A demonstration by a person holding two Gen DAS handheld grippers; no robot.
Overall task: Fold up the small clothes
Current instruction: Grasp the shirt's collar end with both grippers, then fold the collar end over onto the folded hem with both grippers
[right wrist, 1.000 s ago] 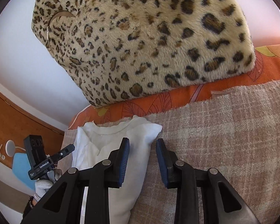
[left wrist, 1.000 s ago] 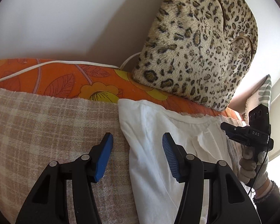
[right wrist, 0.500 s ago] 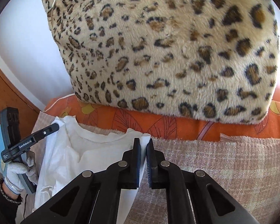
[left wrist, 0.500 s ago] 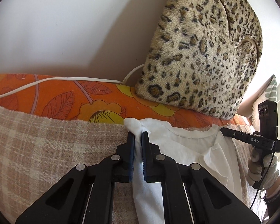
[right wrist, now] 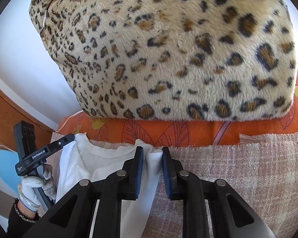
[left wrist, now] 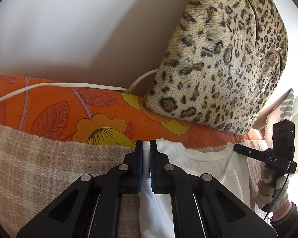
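A small white shirt lies on a beige checked blanket, its neckline toward the far edge. My left gripper is shut on the shirt's left shoulder corner. In the right wrist view the shirt shows with its right shoulder fold between my right gripper's pads. Those jaws stand partly open, with a gap around the cloth. Each gripper shows in the other's view, at the far shoulder: the right one, the left one.
A leopard-print cushion leans on the wall just behind the shirt, on an orange floral sheet. A white cable runs along the sheet's back edge. Wooden panelling stands at the left of the right wrist view.
Both grippers closed on the shirt's shoulder corners and moved toward the cushion. Since half a second ago the right jaws have opened a little; the left stays clamped.
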